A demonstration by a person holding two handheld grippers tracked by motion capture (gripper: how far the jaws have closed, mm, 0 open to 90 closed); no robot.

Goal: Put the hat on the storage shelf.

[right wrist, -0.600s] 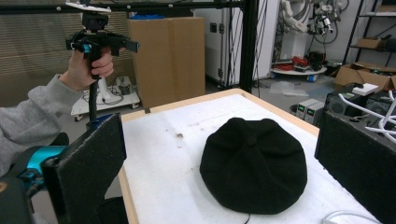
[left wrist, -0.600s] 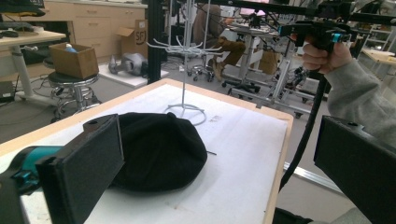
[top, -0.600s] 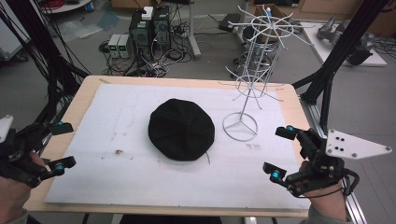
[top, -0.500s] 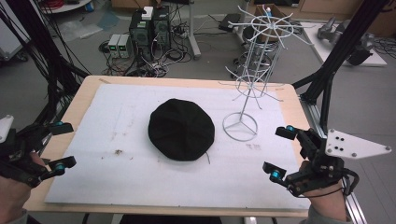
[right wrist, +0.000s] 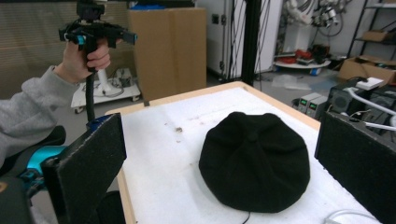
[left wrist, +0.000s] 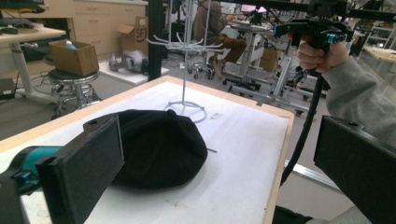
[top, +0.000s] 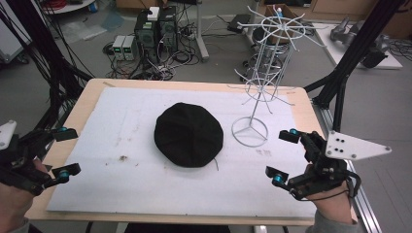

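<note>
Black knitted beret-style cap [top: 188, 135] lay flat in the middle of the white foam-covered worktop [top: 121, 184], just beside the round wire base of the white wire display stand [top: 265, 73], with a loose thread trailing from its near edge. Both tools hung well apart from it at the near corners: the left tool [top: 62, 151] had its jaws spread with nothing between them, and the right tool [top: 281, 156] likewise stood wide apart and empty.

Likely trouble lay in the cap's softness. A pinch on the top of the crown could have gathered only one layer of fabric, so the cap might have sagged, folded or slipped out on lifting. If the aim was to hang it on the stand, the thin prongs looked easy to miss, and a knock from either tool could have tipped that light, tall frame. A low approach might also have dug the jaws into the foam or dragged the cap sideways against the base
</note>
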